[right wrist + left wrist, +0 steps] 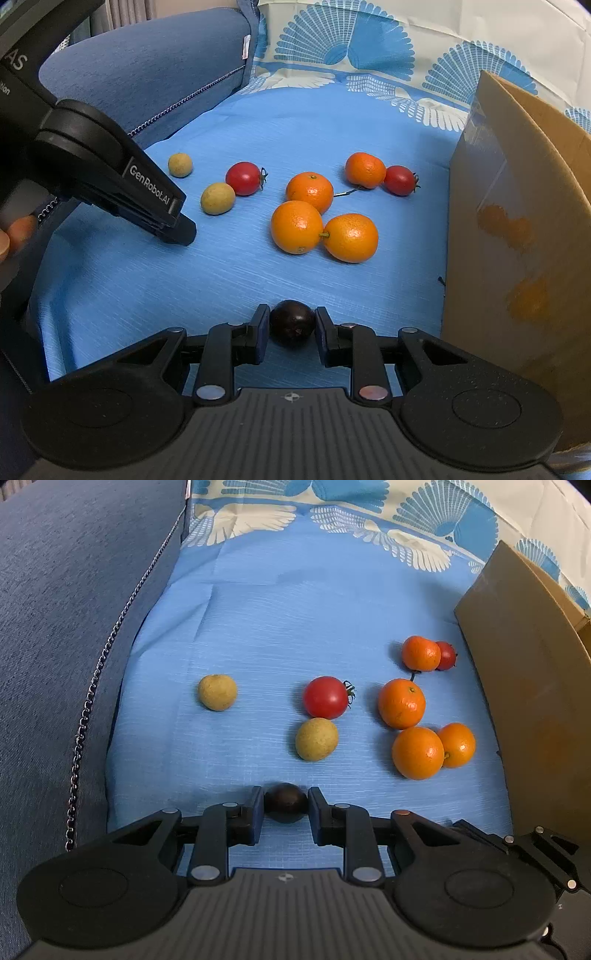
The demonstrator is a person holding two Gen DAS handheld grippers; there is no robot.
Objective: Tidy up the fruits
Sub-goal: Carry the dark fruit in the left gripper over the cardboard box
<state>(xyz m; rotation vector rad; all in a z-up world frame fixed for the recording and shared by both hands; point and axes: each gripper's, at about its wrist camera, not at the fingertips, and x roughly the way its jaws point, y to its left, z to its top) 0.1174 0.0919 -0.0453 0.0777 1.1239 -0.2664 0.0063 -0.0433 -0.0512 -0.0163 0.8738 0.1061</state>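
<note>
Both grippers tilt steeply down toward the blue cloth [280, 627]. The left gripper [285, 806] has its jaws clamped on a dark round fruit [285, 805] just above that cloth. The right gripper [291, 326] pinches its own dark fruit [291, 326] likewise, nearer the cloth's right edge.

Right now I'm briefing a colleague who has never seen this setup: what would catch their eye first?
Probably the bright oranges clustered right of centre on the blue cloth, with two red tomatoes and two tan fruits among and left of them. Next, each gripper pinches a dark round fruit: the left gripper and the right gripper. A cardboard box stands at the right edge.
</note>
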